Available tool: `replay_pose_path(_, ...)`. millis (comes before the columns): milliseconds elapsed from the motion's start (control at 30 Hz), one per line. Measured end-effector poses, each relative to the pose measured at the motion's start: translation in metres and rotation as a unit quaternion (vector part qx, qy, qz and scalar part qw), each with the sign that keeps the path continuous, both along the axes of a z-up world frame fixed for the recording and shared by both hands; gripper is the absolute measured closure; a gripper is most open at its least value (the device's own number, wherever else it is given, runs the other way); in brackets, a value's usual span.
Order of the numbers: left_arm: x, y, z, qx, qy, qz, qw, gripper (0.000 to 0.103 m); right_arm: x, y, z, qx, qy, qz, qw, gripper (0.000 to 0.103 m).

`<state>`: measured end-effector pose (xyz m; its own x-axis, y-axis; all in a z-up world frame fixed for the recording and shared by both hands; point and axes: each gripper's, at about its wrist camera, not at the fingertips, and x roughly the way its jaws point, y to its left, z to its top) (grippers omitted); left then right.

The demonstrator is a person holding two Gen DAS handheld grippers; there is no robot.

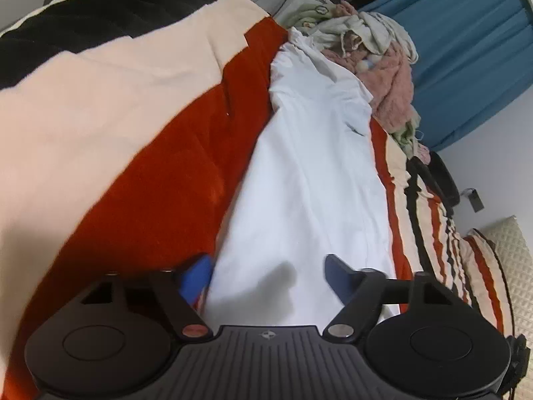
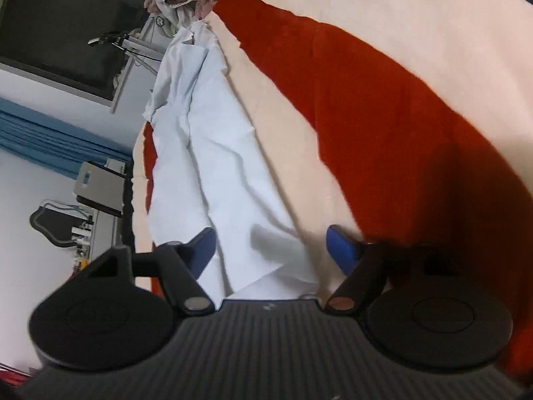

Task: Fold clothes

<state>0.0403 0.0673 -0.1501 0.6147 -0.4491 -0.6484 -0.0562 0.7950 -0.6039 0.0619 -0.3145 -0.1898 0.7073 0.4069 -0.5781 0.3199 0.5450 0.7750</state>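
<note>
Left gripper: blue fingers partly apart, straddling near end of long white cloth garment, pads off fabric. Right gripper: same, nothing grasped. Garment flat on red-cream striped bed blanket.

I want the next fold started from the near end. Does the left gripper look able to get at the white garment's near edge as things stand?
Probably yes. The left gripper sits right over the white garment, jaws apart with the cloth's near end between them, and nothing lies on top of it there; only the striped blanket is beneath.
</note>
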Motion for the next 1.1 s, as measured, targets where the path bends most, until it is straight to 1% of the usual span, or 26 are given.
replay_pose_path(33, -0.001, 0.001, 0.000, -0.003, 0.002, -0.002, 1.0000, 0.051, -0.001, 0.001, 0.001, 0.000, -0.003, 0.003, 1.000, 0.047)
replay_pose_path(67, -0.002, 0.001, 0.000, -0.002, 0.003, -0.001, 1.0000, 0.061, -0.003, 0.002, 0.002, 0.004, -0.005, 0.007, 1.000, 0.057)
replay_pose_path(100, -0.004, 0.002, 0.001, 0.000, 0.003, 0.000, 1.0000, 0.065, -0.005, 0.002, 0.002, 0.013, -0.005, 0.013, 1.000, 0.074)
replay_pose_path(133, -0.006, 0.003, 0.002, 0.000, 0.002, 0.002, 1.0000, 0.072, -0.008, 0.002, 0.001, 0.022, -0.006, 0.019, 1.000, 0.082)
replay_pose_path(167, -0.007, 0.003, 0.003, 0.000, 0.001, 0.007, 1.0000, 0.081, -0.010, 0.003, 0.002, 0.025, -0.007, 0.023, 0.999, 0.085)
replay_pose_path(200, -0.008, 0.004, 0.005, -0.002, -0.002, 0.011, 0.9999, 0.088, -0.013, 0.003, 0.005, 0.020, -0.010, 0.024, 0.999, 0.089)
replay_pose_path(233, -0.010, 0.005, 0.006, -0.004, -0.004, 0.016, 0.9999, 0.094, -0.016, 0.001, 0.007, 0.019, -0.013, 0.021, 1.000, 0.089)
replay_pose_path(333, -0.016, 0.009, 0.006, -0.011, 0.001, 0.029, 0.9995, 0.092, -0.024, -0.004, 0.011, 0.015, -0.017, 0.011, 1.000, 0.088)
replay_pose_path(400, -0.018, 0.010, 0.003, -0.011, 0.010, 0.031, 0.9994, 0.086, -0.024, -0.007, 0.007, 0.004, 0.001, 0.000, 1.000, 0.086)
replay_pose_path(467, -0.019, 0.009, -0.001, -0.013, 0.022, 0.026, 0.9993, 0.066, -0.024, -0.009, 0.002, -0.006, 0.019, -0.011, 1.000, 0.086)
replay_pose_path(500, -0.019, 0.008, -0.003, -0.017, 0.029, 0.021, 0.9992, 0.065, -0.024, -0.010, 0.000, -0.008, 0.027, -0.014, 1.000, 0.086)
replay_pose_path(567, -0.019, 0.004, -0.007, -0.022, 0.039, 0.011, 0.9989, 0.060, -0.021, -0.011, -0.007, 0.001, 0.036, -0.013, 0.999, 0.085)
replay_pose_path(700, -0.023, 0.001, -0.009, -0.022, 0.046, 0.003, 0.9987, 0.059, -0.019, -0.007, -0.013, 0.009, 0.039, 0.003, 0.999, 0.085)
replay_pose_path(767, -0.028, 0.001, -0.008, -0.026, 0.046, 0.002, 0.9986, 0.065, -0.020, -0.006, -0.015, 0.017, 0.038, 0.011, 0.999, 0.085)
replay_pose_path(800, -0.031, 0.001, -0.007, -0.024, 0.044, 0.005, 0.9987, 0.070, -0.021, -0.005, -0.015, 0.022, 0.037, 0.018, 0.999, 0.085)
replay_pose_path(833, -0.033, 0.001, -0.007, -0.027, 0.045, 0.006, 0.9986, 0.082, -0.022, -0.005, -0.015, 0.028, 0.036, 0.024, 0.999, 0.085)
replay_pose_path(867, -0.035, 0.002, -0.007, -0.032, 0.047, 0.006, 0.9983, 0.092, -0.022, -0.003, -0.014, 0.033, 0.035, 0.031, 0.998, 0.085)
replay_pose_path(967, -0.042, 0.006, -0.005, -0.046, 0.037, 0.019, 0.9981, 0.097, -0.023, 0.002, -0.011, 0.034, 0.036, 0.041, 0.998, 0.085)
replay_pose_path(1000, -0.044, 0.008, -0.004, -0.055, 0.030, 0.024, 0.9978, 0.098, -0.024, 0.001, -0.011, 0.038, 0.039, 0.037, 0.998, 0.081)
replay_pose_path(1033, -0.046, 0.010, -0.003, -0.064, 0.024, 0.030, 0.9972, 0.098, -0.026, 0.000, -0.013, 0.048, 0.043, 0.032, 0.997, 0.075)
replay_pose_path(1067, -0.048, 0.013, -0.001, -0.072, 0.020, 0.036, 0.9966, 0.099, -0.028, 0.000, -0.014, 0.059, 0.046, 0.029, 0.997, 0.072)
replay_pose_path(1100, -0.051, 0.015, 0.000, -0.080, 0.015, 0.042, 0.9958, 0.099, -0.030, -0.001, -0.014, 0.070, 0.045, 0.028, 0.996, 0.066)
